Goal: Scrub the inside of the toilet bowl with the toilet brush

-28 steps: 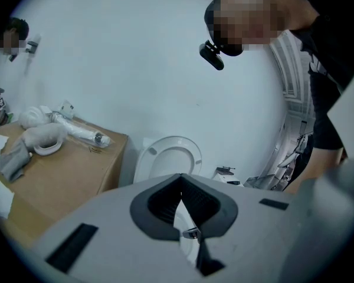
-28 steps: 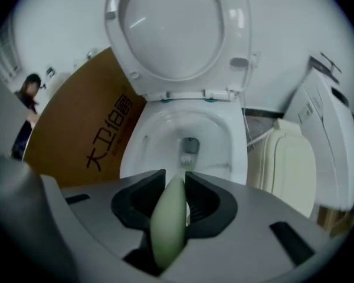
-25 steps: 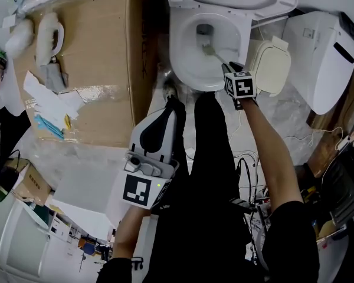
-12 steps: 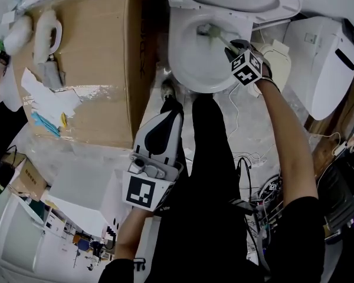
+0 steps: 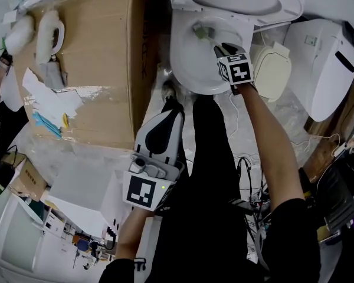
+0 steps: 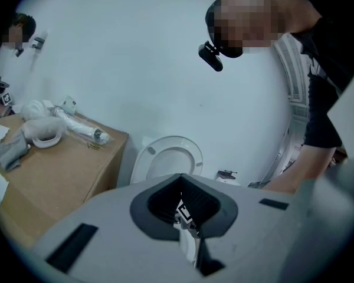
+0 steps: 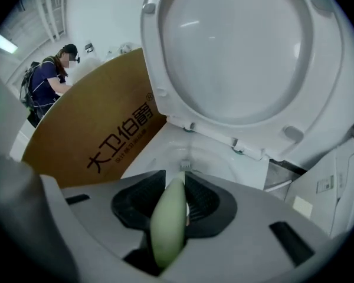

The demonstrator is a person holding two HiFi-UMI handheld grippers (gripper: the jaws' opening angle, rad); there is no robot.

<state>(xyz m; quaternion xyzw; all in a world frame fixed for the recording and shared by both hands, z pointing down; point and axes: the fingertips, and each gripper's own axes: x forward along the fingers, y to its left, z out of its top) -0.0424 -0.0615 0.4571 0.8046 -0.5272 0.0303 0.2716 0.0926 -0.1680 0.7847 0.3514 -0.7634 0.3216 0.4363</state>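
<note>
Toilet brush down in the bowl, held in my right tool.
My right tool [image 5: 219, 49] was clamped on the pale green handle of the toilet brush [image 5: 202, 31], whose head sat inside the white toilet bowl [image 5: 183, 69], near the far side under the raised seat. My left tool [image 5: 168, 114] hovered over my legs, jaws narrow, holding nothing.

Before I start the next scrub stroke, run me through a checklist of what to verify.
1. Right hand-held gripper shut on the toilet brush handle: ok.
2. Brush head inside the toilet bowl: ok.
3. Seat raised, clear of the stroke: ok.
4. Left hand-held gripper empty and away from the bowl: ok.
5. Brush head pressing against the bowl wall: cannot tell.
</note>
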